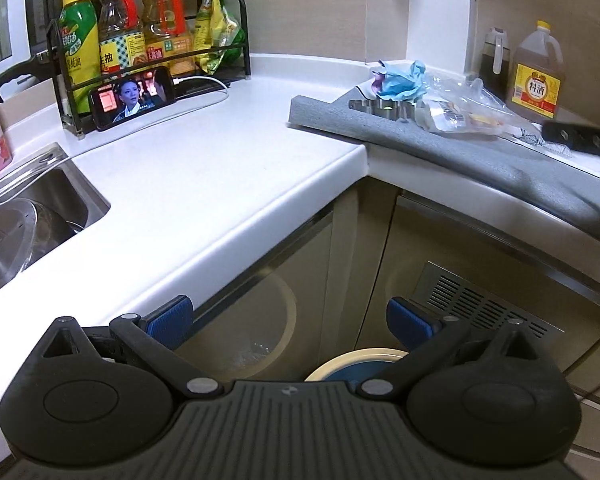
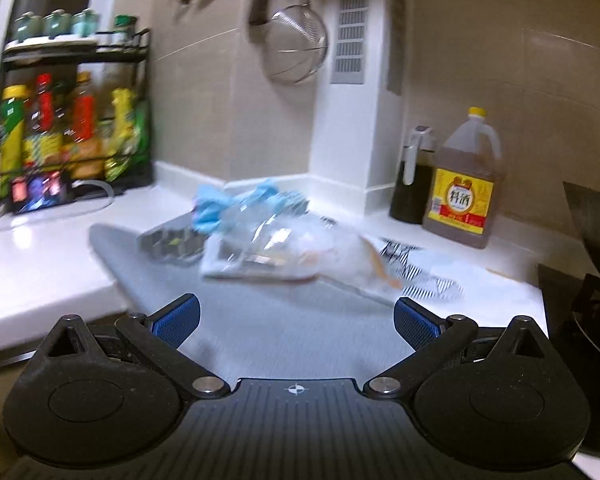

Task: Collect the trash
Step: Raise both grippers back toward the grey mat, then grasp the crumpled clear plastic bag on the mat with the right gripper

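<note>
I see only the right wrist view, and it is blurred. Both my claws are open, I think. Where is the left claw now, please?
Observer: The left claw is open and empty, held in front of the cabinet doors, below the countertop edge.
Operator: Is a trash bin near it?
Observer: A round container with a cream rim sits just below that claw; I cannot tell whether it is the bin.
Operator: What lies left of the condiment rack?
Observer: A steel sink holding a glass lid.
Operator: Is the trash pile sharper there?
Observer: Yes: a blue crumpled glove beside a clear plastic bag, on the grey mat.
</note>
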The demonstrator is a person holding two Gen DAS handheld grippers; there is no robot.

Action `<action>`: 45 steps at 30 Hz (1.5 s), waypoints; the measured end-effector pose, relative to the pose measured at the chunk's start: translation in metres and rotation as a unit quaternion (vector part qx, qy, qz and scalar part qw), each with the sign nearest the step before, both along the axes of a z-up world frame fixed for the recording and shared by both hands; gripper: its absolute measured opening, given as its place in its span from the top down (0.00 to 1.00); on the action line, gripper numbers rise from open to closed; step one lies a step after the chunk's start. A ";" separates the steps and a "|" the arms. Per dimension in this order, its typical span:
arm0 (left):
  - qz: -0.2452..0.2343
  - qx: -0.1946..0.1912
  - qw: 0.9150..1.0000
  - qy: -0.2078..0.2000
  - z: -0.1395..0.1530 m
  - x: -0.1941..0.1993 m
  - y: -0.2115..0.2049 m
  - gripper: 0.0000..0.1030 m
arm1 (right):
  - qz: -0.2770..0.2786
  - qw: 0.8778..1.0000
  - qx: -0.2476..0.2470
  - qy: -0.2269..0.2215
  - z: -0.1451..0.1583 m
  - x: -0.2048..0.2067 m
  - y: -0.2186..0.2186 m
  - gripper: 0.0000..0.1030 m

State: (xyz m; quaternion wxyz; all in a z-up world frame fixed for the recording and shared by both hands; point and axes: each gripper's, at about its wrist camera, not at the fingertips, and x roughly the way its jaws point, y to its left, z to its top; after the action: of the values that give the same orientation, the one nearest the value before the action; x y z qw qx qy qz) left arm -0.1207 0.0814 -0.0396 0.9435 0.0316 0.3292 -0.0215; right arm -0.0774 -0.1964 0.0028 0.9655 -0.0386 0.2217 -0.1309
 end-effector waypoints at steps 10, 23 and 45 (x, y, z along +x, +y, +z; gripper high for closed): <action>0.008 -0.009 1.000 0.011 -0.002 0.010 0.007 0.00 | 0.025 0.995 -0.095 0.026 -0.016 0.079 0.003 0.00; 0.013 -0.014 1.000 0.018 -0.002 0.014 0.009 0.00 | 0.016 0.996 -0.076 0.049 -0.022 0.088 -0.011 0.94; -0.005 -0.004 1.000 0.009 0.005 0.008 -0.009 0.00 | 0.033 0.987 -0.138 0.072 -0.019 0.079 -0.024 0.16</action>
State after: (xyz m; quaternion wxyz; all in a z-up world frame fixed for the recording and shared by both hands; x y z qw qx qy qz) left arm -0.1131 0.0725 -0.0343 0.9405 0.0295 0.3374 -0.0282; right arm 0.0014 -0.2201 -0.0166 0.9361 -0.1887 0.2693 -0.1249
